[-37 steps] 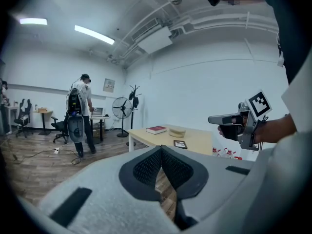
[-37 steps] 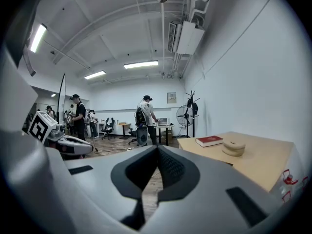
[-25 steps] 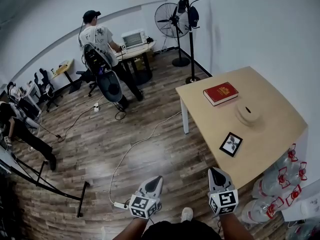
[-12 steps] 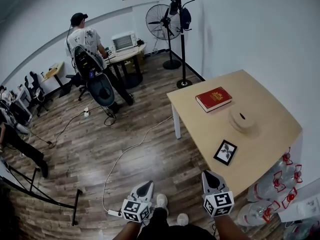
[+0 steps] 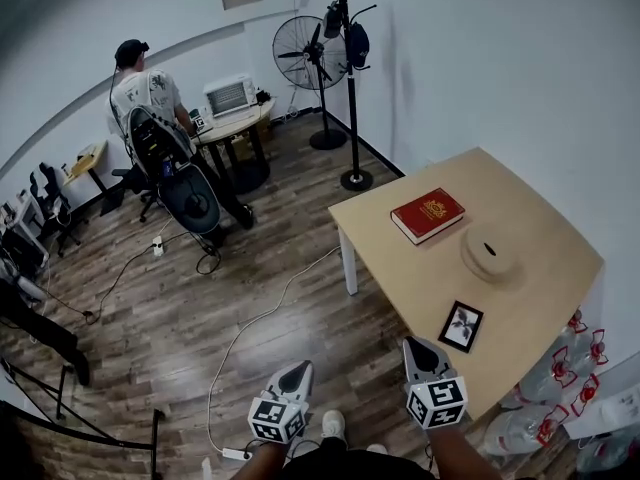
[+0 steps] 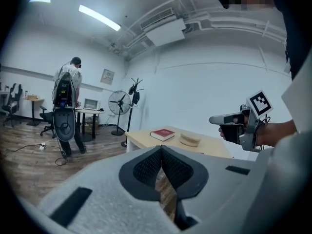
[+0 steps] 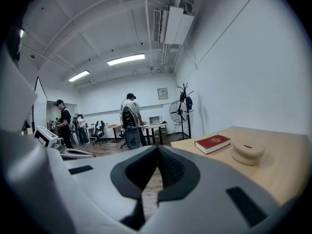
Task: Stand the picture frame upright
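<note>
Your left gripper [image 5: 299, 370] and right gripper [image 5: 419, 347] sit closed, empty; pinch the seemingly light, stiff, fragile picture frame [image 5: 461, 325] by its rim.

Between us and the table [image 5: 530, 298] we have open wooden floor [image 5: 330, 308], crossed only by a white cable [image 5: 240, 333] off to the left. The table's near edge is unblocked: the picture frame [image 5: 461, 325] lies flat just inside it, with bare top on every side. The round wooden disc [image 5: 489, 251] and the red book [image 5: 428, 214] lie farther in, well apart from the frame. Water bottles [image 5: 590, 353] crowd the floor at the table's right end. A coat stand [image 5: 351, 108] rises beyond its far corner. Our right gripper [image 5: 415, 345], jaws together, hangs near that near edge.
</note>
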`<state>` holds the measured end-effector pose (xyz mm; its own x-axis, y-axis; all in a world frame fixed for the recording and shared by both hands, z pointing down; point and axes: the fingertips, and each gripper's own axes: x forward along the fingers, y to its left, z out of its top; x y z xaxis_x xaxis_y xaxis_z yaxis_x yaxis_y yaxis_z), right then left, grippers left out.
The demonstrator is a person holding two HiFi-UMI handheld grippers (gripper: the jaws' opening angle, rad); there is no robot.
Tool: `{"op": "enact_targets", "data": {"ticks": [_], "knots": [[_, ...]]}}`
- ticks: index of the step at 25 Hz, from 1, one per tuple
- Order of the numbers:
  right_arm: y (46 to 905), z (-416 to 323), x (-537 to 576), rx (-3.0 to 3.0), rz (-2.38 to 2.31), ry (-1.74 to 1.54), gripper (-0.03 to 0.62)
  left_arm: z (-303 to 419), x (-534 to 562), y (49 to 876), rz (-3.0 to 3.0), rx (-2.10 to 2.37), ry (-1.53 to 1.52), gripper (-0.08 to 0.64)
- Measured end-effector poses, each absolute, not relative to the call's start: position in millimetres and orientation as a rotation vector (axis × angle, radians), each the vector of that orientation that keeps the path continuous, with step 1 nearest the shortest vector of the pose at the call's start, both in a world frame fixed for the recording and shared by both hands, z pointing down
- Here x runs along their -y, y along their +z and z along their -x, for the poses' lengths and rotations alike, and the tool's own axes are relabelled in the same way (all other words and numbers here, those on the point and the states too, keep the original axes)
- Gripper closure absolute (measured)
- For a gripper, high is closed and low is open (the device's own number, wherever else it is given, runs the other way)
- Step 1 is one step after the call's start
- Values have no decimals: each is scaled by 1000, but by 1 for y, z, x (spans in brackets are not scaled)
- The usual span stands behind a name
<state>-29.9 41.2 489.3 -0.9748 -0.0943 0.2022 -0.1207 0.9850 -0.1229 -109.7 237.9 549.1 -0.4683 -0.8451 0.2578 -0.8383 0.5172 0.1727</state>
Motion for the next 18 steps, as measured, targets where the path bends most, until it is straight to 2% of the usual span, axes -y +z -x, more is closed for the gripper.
{"op": "enact_targets", "data": {"ticks": [10,18], "knots": [[493,103,-37,2911,-279,198,583,189,-213,545,-1542,2369,-46,560],[500,121,-11,2894,-452,159,583,223,-191,543,-1677,2281,13,559]]}}
